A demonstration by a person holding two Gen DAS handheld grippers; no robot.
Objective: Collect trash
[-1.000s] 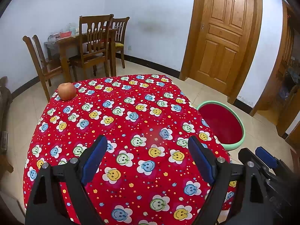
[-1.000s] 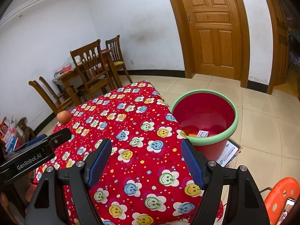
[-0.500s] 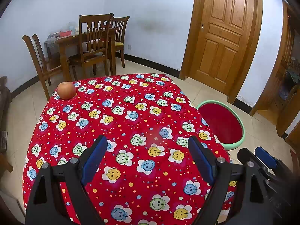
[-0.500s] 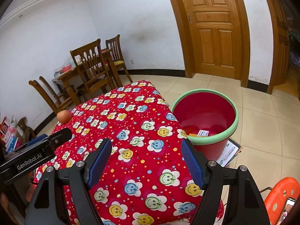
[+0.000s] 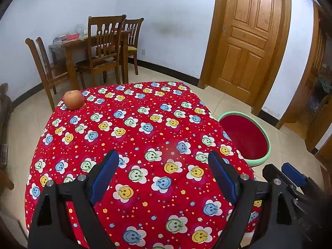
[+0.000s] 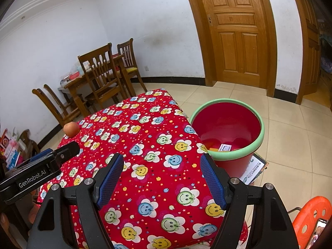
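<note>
Both the left gripper (image 5: pixel 162 169) and right gripper (image 6: pixel 161 173) hover with jaws apart and empty. The apple (image 5: pixel 73 99) sits far ahead, left of the left jaws; the red bucket (image 6: pixel 258 124) stands right of the right ones. Approach low, straddling the apple before closing.

Left black two-finger gripper with blue pads (image 5: pixel 162 161): jaws spread wide, nothing between them, angled down over the table's near edge. Right black two-finger gripper with blue pads (image 6: pixel 161 166): same, jaws wide and empty, tilted down near the table's right edge.
</note>
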